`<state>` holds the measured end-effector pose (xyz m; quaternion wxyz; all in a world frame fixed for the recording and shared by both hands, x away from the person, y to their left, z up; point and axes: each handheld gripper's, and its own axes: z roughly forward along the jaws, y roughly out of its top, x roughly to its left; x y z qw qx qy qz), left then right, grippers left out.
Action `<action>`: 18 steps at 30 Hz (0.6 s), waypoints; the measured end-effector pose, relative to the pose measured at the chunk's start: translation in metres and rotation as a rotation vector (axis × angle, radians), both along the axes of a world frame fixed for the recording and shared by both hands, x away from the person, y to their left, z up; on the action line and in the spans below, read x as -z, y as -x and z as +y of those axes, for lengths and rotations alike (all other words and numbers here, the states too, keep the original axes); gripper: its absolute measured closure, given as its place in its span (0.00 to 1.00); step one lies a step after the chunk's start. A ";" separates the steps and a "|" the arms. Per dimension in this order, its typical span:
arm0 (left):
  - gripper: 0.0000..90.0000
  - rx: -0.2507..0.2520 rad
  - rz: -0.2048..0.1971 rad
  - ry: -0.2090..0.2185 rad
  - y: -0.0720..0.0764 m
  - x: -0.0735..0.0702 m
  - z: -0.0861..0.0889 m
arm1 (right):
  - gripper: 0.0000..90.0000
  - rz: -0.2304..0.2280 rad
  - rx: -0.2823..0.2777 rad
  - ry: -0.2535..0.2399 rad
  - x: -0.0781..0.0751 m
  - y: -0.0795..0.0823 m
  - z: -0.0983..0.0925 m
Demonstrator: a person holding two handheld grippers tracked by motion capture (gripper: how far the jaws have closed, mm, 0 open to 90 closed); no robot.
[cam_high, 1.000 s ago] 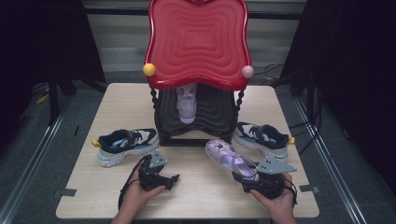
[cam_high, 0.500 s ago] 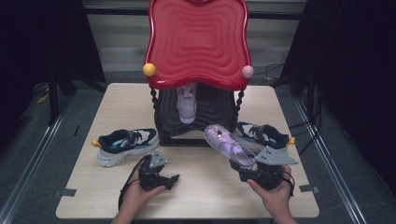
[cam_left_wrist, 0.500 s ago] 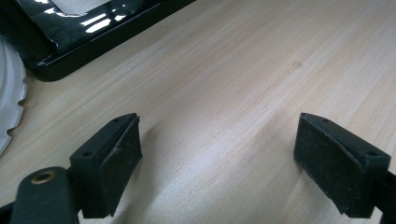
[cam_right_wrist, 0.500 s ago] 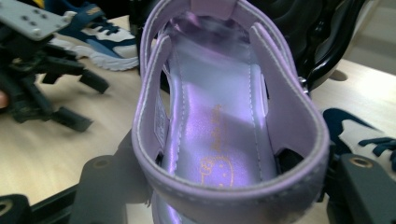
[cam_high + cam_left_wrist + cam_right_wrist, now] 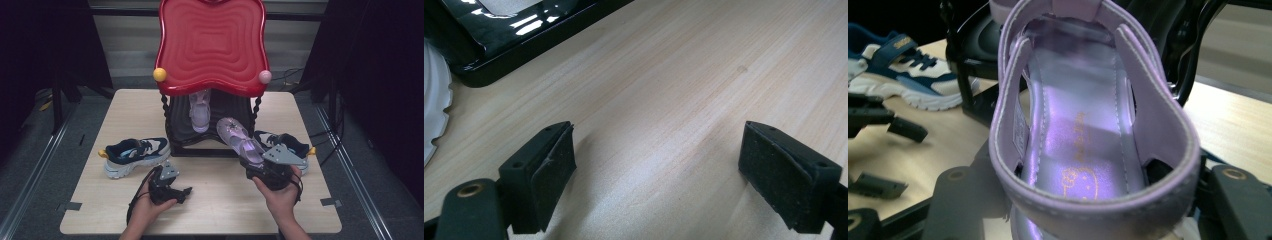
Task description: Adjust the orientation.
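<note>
Right gripper (image 5: 262,167) clamps purple sandal (image 5: 240,140) at heel — light, soft straps, likely floppy; heel cup firmest hold. Left gripper (image 5: 172,192) wide open — nothing between jaws.

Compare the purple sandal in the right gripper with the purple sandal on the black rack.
The held purple sandal is clamped at its heel by the right gripper and raised off the table; the racked purple sandal rests on the black rack under the red top. The held one angles toward the rack, toe first; the racked one points its toe toward the person. Both are shiny lilac, seemingly a pair.
</note>
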<state>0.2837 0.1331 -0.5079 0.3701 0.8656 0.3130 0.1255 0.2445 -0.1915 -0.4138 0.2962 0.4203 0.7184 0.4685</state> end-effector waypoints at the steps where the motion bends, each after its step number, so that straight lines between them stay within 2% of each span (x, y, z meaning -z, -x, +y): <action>1: 0.16 0.000 0.000 0.000 0.000 0.000 0.000 | 0.41 -0.007 0.005 0.004 -0.001 -0.001 0.001; 3: 0.16 0.000 -0.003 -0.003 0.000 0.000 0.000 | 0.41 -0.021 0.009 0.000 -0.002 -0.003 0.003; 18: 0.16 0.000 0.000 0.001 0.000 0.000 0.000 | 0.41 -0.048 0.115 -0.020 -0.002 -0.018 0.015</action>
